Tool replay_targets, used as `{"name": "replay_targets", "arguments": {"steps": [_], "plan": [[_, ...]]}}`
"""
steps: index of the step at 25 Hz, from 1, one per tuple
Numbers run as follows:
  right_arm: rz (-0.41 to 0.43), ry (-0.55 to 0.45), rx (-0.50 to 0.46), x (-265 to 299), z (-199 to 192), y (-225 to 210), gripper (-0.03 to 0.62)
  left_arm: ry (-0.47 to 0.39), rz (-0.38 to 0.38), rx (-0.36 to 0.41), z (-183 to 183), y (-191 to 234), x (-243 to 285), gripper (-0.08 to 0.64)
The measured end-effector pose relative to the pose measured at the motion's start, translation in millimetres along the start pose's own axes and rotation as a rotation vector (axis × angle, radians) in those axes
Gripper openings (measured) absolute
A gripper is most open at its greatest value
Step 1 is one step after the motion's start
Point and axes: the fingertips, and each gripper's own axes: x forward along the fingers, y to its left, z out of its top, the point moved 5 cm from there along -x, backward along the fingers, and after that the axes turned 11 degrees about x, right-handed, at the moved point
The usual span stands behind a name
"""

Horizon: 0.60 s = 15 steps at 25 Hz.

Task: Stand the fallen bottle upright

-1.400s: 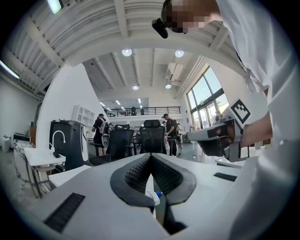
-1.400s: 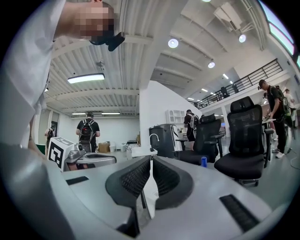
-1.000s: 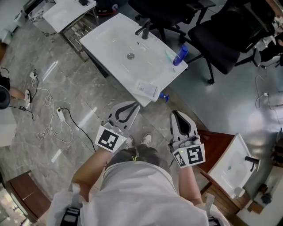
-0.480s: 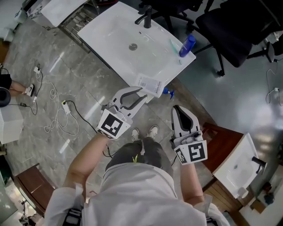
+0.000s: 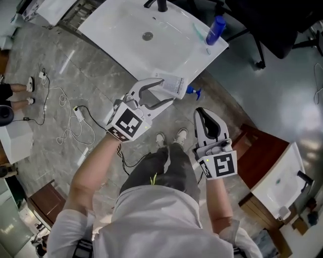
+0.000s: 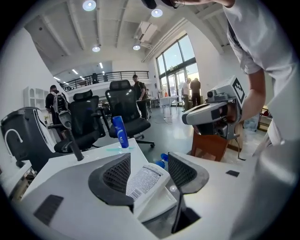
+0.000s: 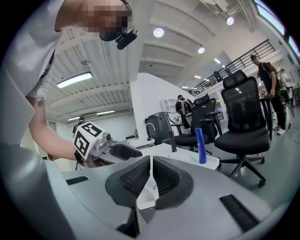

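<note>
Fallen bottle (image 5: 172, 83) is a white one with a printed label, lying on its side at the near corner of the white sink top (image 5: 121, 30), roughly 5 o'clock from the drain (image 5: 147, 36). Its blue cap (image 5: 190, 91) sticks out past the sink edge toward 4 o'clock.

We see the left gripper (image 5: 166, 90) at that corner with its jaws apart; they have just been opening. In the left gripper view the bottle (image 6: 145, 180) sits in the gap of the left gripper (image 6: 149, 163), label up. We can't confirm either pad is pressing on it, so we call it ungripped.

We see the right gripper (image 5: 202, 112) off the sink, at 5 o'clock from the bottle, over the floor. The right gripper view shows the right gripper (image 7: 151, 162) with its jaws together and only a thin slit between the pads, nothing held.

Also on the sink: a blue bottle (image 5: 216, 29) standing upright at 3 o'clock from the drain, and a black faucet (image 5: 161, 5) at 12 o'clock. A black office chair (image 5: 282, 25) stands beyond the sink, and a white cable (image 5: 63, 132) is on the floor at 9 o'clock from the left gripper.
</note>
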Motion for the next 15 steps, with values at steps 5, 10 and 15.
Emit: {"name": "replay_targets", "arguments": {"steps": [5,10,15], "plan": [[-0.009,0.010,0.030,7.8,-26.0,-15.1,0.044,0.046,-0.073,0.031,-12.2,1.0,26.1,0.287],[-0.002,0.027,0.056,13.7,-48.5,-23.7,0.043,0.068,-0.120,0.040,-23.6,2.4,48.0,0.313],[0.007,0.033,0.071,17.6,-67.8,-33.1,0.044,0.098,-0.176,0.072,-33.4,-1.2,67.3,0.341]]}}
